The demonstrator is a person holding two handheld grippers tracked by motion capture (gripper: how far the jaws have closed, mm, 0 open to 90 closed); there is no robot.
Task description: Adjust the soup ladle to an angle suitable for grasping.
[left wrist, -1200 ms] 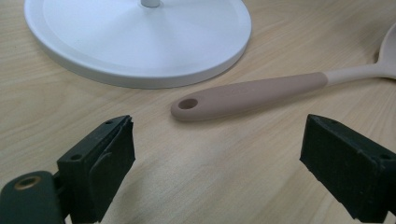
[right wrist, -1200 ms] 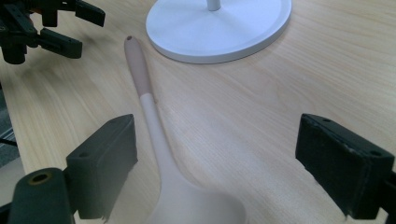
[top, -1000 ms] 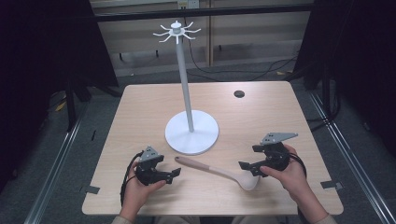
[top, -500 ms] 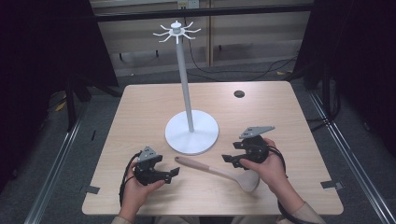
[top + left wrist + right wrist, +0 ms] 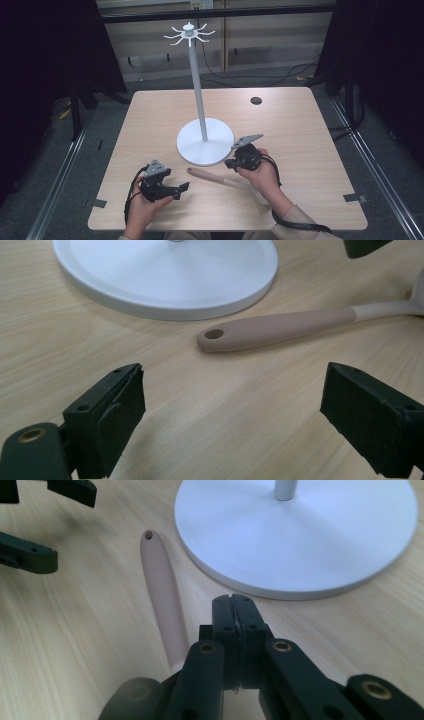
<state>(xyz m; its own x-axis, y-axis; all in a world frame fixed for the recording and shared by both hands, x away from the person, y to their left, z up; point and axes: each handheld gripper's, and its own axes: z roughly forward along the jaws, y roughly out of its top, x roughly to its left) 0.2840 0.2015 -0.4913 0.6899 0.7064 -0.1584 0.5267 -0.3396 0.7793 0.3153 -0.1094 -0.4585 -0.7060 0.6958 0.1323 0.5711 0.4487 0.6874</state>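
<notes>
Pale pink long-handled silicone ladle lies crosswise between both tools
Right tool, just pressed together empty, sits above its handle; left tool, spread, faces the holed tip.

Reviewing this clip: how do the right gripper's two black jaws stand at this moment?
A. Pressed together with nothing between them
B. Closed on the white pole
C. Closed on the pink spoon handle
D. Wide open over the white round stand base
A: in the right gripper view the right gripper has its black jaws pressed flat together, having just closed, while the pink-handled spoon with a holed tip lies on the wooden table beside them, ungripped.
</notes>
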